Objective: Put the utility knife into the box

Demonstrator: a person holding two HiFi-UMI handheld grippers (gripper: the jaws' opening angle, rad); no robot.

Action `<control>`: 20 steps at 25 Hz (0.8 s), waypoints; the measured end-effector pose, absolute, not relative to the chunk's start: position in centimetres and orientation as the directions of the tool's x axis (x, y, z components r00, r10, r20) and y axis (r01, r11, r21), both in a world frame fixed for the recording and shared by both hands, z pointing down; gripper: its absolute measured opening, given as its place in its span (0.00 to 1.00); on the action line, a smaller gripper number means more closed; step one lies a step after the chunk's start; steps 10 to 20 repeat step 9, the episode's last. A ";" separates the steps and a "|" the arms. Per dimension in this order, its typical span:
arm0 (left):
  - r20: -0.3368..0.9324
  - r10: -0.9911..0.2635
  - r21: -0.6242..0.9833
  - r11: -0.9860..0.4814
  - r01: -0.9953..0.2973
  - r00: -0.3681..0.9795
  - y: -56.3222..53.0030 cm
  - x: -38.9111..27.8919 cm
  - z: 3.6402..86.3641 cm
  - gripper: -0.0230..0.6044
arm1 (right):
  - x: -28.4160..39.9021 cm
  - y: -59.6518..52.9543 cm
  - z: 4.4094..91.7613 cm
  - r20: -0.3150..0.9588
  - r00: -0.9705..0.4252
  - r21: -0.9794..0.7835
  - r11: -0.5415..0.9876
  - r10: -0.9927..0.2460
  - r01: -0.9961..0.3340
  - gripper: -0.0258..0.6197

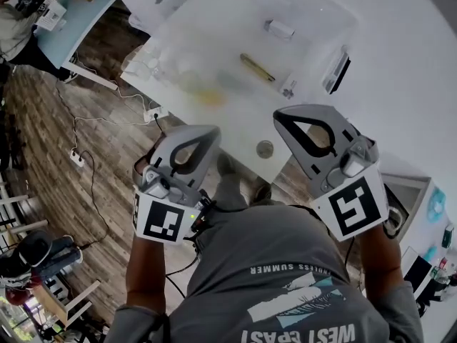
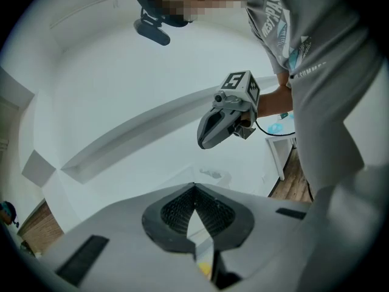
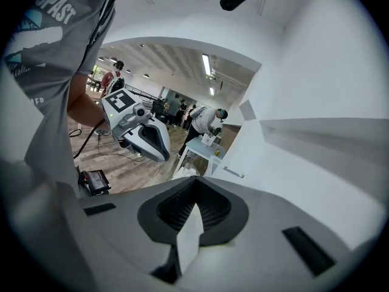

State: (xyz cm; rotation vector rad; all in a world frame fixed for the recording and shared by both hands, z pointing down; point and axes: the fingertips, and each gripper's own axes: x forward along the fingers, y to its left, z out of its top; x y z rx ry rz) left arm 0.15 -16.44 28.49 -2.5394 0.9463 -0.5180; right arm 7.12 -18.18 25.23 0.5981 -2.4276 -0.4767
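Head view: slim yellowish utility knife [image 1: 257, 68] apparently lay inside translucent box [image 1: 182, 31], far on white tabletop [image 1: 407, 91] — task looked done, nothing obvious left. Left gripper [image 1: 207, 133] and right gripper [image 1: 285, 114] hung near body, short of tabletop — jaws closed, empty. Wood floor [image 1: 43, 113] at left, cables [image 1: 89, 131] trailing.

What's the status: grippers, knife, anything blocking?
Left gripper shut, empty. Right gripper shut, empty. Both clear of the box. Utility knife lying inside the box. Nothing in the way.
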 end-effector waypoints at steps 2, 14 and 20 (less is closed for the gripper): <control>0.231 -0.669 -0.479 -0.710 -0.516 0.707 -15.2 0.8 28.9 0.05 | 7.9 -16.7 25.1 0.444 -0.728 0.460 0.830 -0.523 -0.316 0.05; 0.208 -0.669 -0.474 -0.707 -0.525 0.714 -12.6 4.4 27.5 0.05 | 11.2 -13.1 23.8 0.433 -0.730 0.441 0.830 -0.529 -0.340 0.05; 0.208 -0.669 -0.474 -0.707 -0.525 0.714 -12.6 4.4 27.5 0.05 | 11.2 -13.1 23.8 0.433 -0.730 0.441 0.830 -0.529 -0.340 0.05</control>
